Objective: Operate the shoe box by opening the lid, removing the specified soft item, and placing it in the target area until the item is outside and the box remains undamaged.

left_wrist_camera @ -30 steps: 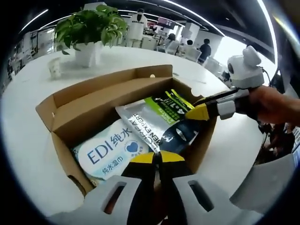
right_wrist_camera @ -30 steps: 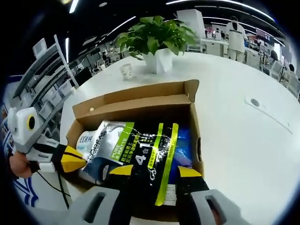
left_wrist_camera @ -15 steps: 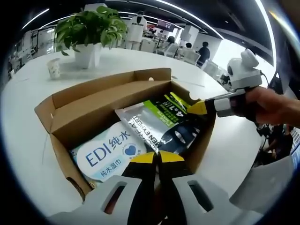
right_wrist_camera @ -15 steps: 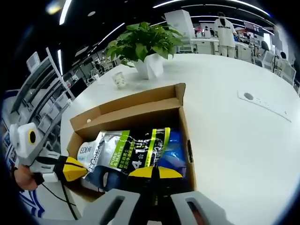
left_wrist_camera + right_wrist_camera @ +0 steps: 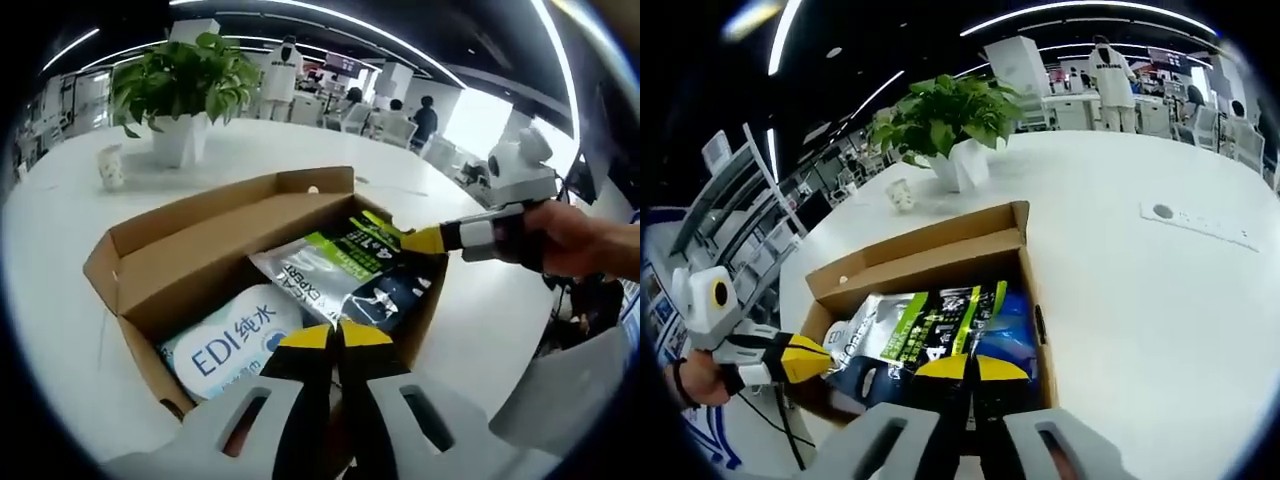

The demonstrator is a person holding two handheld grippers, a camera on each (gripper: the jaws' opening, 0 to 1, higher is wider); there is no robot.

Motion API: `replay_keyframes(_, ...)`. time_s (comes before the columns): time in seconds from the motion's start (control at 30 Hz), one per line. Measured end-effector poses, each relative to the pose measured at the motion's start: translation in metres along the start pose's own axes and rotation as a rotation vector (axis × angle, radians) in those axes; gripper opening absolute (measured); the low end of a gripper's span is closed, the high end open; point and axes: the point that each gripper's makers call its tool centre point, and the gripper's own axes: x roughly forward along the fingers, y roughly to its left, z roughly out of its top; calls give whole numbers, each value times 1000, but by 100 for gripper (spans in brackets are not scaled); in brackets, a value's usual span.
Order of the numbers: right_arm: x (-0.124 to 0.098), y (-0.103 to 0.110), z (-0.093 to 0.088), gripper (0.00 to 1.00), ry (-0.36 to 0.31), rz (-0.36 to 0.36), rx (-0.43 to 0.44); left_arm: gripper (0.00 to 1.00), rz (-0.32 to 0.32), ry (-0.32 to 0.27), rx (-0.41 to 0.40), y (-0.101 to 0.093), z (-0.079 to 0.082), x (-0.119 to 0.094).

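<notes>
Both grippers clenched: right gripper point(image 5: 972, 366) pinches the glossy pouch point(image 5: 350, 277) in the open cardboard box point(image 5: 190, 255); left gripper point(image 5: 335, 336) grasps nothing visible; leafy plant point(image 5: 178, 85) behind.

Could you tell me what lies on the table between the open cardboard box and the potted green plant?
In the left gripper view, only bare white tabletop separates the open cardboard box from the potted green plant; a small white cup stands off to one side.

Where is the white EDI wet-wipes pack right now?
In the left gripper view, the white EDI wet-wipes pack lies inside the open brown cardboard box, at its near left corner, partly under the black-and-green pouch.
</notes>
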Motion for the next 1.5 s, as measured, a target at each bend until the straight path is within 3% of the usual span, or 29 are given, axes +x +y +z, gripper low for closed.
replay_keyframes(0.43, -31, -5, 11, 0, -82, -4, 28, 0, -12, -56, 57, -24, 33, -12)
replay_keyframes(0.77, -54, -16, 12, 0, -120, -16, 40, 0, -33, -76, 98, -50, 49, -12)
replay_keyframes(1.07, -79, -36, 5, 0, -156, -43, 88, 0, -61, -55, 145, -76, 53, 0)
replay_keyframes(1.5, -120, -84, -15, 0, -171, -99, 134, 0, -135, -29, 205, -126, 51, 28)
